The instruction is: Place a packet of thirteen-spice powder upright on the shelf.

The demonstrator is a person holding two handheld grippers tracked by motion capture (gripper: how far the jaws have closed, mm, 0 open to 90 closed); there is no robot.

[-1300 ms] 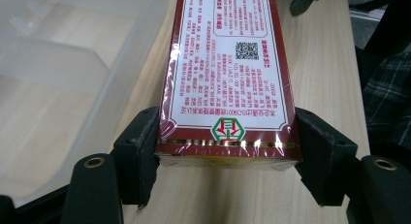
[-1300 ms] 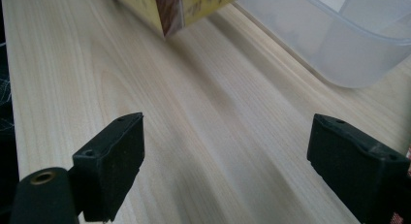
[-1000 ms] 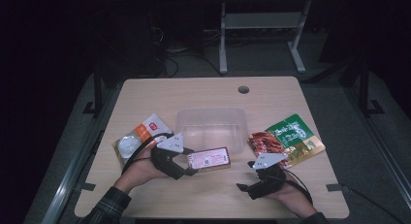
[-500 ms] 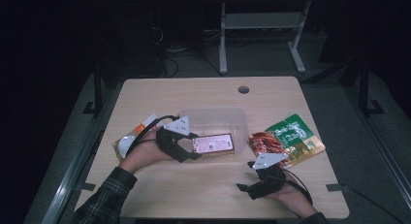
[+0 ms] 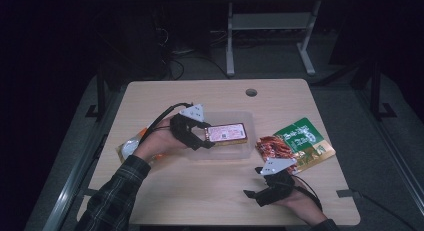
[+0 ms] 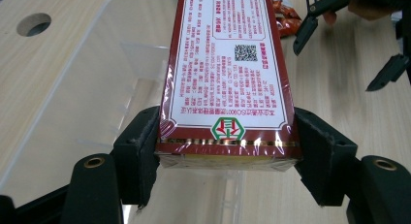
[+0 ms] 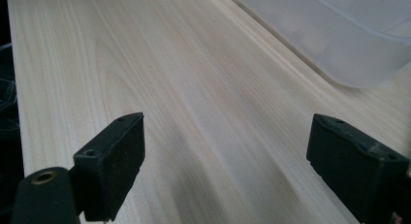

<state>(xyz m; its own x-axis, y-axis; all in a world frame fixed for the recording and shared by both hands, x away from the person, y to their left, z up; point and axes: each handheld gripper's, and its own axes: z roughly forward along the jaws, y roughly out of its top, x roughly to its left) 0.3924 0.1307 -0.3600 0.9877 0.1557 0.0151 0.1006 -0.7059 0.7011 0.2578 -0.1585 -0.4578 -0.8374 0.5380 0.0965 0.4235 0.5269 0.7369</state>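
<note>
Left tool, centre-left of the high view: jaws clamped on the short end of a red-edged box, one pad against each side. In the left gripper view the box runs up the middle of the frame with its white printed label facing the camera; a QR code and a green mark in a circle are legible, and the clear wrap is glossy.

The box is held over a clear plastic container in the middle of the tabletop. Whether the box touches the container floor cannot be told. In the left gripper view the container takes up the left half of the frame, under and beside the box.

Right tool, lower right of the high view: jaws wide apart, nothing between them, low over bare wood. In the right gripper view the right tool has only wood grain between its pads, with the container corner at upper right.

Right of centre: a green packet and a reddish-orange packet lie touching, just beside the container. Left of centre: an orange packet, partly hidden under the left hand. A round hole sits near the tabletop's far edge.
</note>
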